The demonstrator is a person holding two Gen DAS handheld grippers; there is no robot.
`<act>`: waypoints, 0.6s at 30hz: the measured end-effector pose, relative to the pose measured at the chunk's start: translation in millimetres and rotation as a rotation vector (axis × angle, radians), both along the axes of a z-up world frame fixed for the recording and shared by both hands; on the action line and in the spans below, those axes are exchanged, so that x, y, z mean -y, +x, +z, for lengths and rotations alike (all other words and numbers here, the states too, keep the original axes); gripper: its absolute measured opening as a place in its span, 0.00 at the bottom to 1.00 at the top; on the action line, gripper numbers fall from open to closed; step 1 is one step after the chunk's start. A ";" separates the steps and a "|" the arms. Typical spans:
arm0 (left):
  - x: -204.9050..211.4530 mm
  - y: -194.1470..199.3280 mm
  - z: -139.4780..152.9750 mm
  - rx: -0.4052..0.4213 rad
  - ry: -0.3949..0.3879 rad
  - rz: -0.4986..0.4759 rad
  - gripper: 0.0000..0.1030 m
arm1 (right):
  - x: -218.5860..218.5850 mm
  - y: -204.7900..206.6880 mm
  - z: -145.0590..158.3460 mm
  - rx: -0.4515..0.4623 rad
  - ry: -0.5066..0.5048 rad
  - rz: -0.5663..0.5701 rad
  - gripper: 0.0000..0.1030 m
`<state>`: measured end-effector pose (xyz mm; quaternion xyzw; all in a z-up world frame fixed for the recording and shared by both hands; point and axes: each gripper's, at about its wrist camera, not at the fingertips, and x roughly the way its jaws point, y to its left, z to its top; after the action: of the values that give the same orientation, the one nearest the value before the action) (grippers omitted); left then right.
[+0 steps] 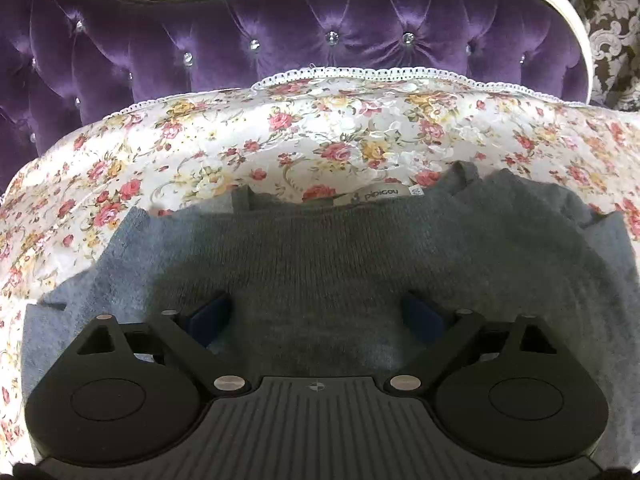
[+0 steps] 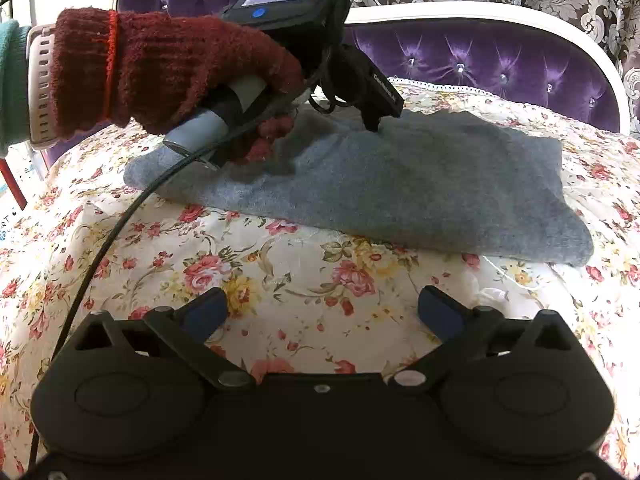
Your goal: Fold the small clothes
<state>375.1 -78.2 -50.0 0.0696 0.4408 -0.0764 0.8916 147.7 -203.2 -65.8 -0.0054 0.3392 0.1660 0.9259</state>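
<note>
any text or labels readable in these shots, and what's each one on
"pipigou": printed on the white neck label of the grey sweater.
Small round mark at the label's right end: too small to read.
White lettering along the left gripper's black body: too blurred to read.
Letters on the packaging at the left edge: cut off, unreadable.
</note>
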 end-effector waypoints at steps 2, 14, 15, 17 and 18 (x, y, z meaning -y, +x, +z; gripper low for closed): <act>-4.6 -4.6 8.7 0.002 -0.009 -0.012 0.83 | 0.3 -0.2 0.0 -0.001 0.005 0.001 1.00; -28.9 -69.8 9.2 0.003 -0.058 -0.047 0.83 | 0.3 1.8 1.0 -0.017 0.008 0.007 1.00; -30.5 -69.3 1.9 -0.007 -0.059 -0.038 0.85 | 0.0 2.2 1.5 -0.020 0.003 0.013 1.00; -31.5 -71.7 -2.9 0.024 -0.056 -0.042 0.89 | 1.9 3.9 3.0 -0.032 0.013 0.024 1.00; -31.0 -73.6 -3.6 0.028 -0.050 -0.045 0.90 | 4.9 5.2 4.3 -0.043 0.032 0.032 1.00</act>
<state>301.4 -47.2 -53.7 0.0585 0.4247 -0.1065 0.8971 152.9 -208.2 -61.5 0.0075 0.3560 0.1862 0.9157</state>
